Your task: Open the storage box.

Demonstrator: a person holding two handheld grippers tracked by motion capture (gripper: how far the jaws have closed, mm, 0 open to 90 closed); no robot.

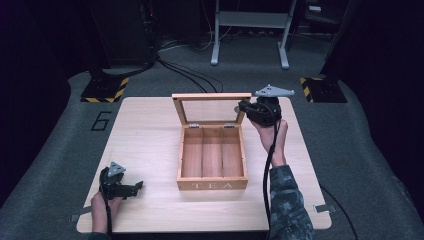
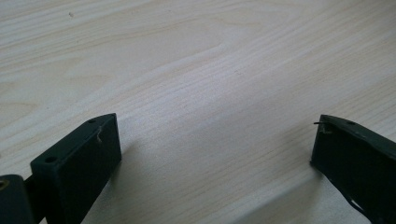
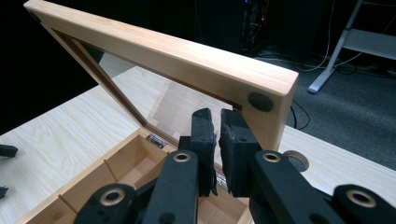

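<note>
Your right gripper (image 3: pixel 218 140) has its jaws pressed almost together by the corner of the raised lid (image 3: pixel 187 58) of the wooden tea box (image 1: pixel 212 157) mid surface (image 1: pixel 145 135), while your left gripper (image 1: pixel 131 189) rests near you, jaws spread wide.

The tea box (image 1: pixel 212 157) lies open from above; its raised lid (image 1: pixel 210 106) blocks the back.
</note>
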